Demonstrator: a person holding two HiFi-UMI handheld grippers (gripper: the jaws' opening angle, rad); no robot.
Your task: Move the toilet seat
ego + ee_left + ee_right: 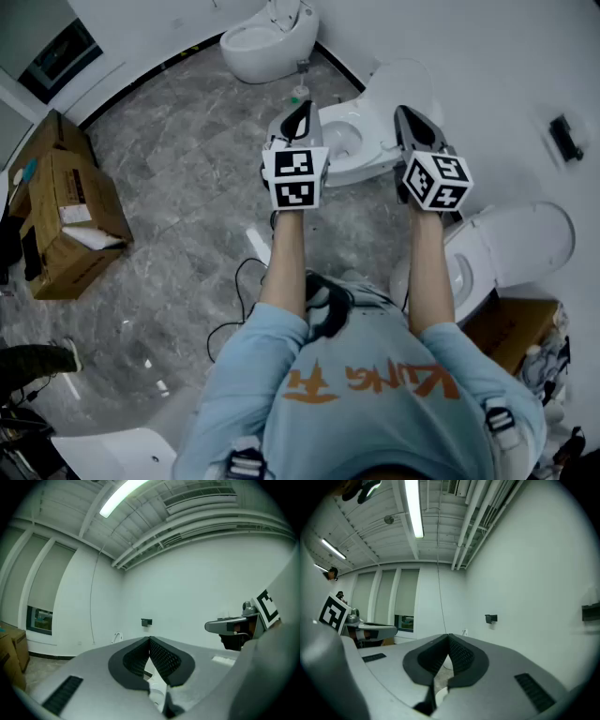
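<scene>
Left claw: closed, empty, level.
Seat: on the toilet ahead, between both claws, untouched.
Handling: probably stiff, light, glossy plastic, hinged at the back, so slippery.
Hold: likely the front rim, away from the hinge.
Right claw: closed, empty, level.
</scene>
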